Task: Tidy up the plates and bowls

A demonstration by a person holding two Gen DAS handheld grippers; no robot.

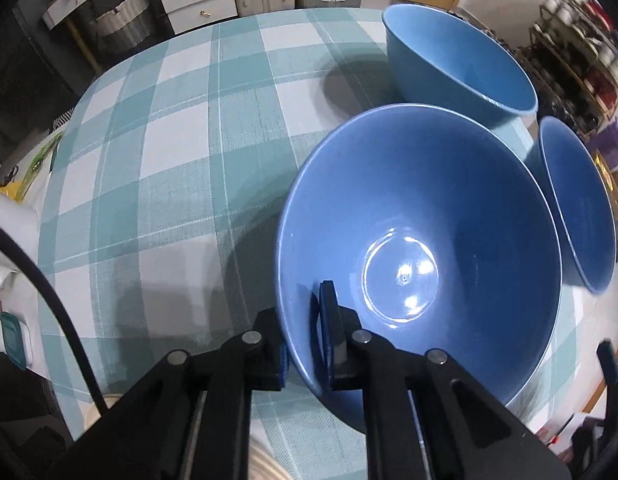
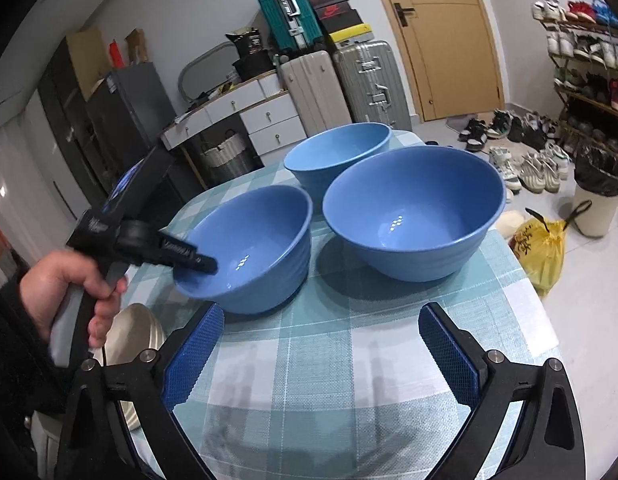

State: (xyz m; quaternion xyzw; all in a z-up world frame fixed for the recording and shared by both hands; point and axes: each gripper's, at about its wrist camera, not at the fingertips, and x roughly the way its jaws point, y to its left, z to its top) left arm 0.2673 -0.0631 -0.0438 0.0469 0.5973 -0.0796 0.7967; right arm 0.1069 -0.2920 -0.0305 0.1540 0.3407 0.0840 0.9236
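On the checked tablecloth three blue bowls sit close together, and the left gripper has its jaws pinched on the near rim of the ribbed bowl, one finger inside the wall, one outside. From the right wrist view that bowl looks tipped slightly toward the gripper, though whether its base is off the cloth is hard to say. The right gripper hovers spread wide over bare cloth, holding nothing. The big bowl stands just beside the ribbed one, the far bowl behind both. These look glazed and rigid, likely ceramic: slick, fairly weighty, chippable. A rim pinch puts the weight out on a lever, so a deep bite on the wall seems wise.
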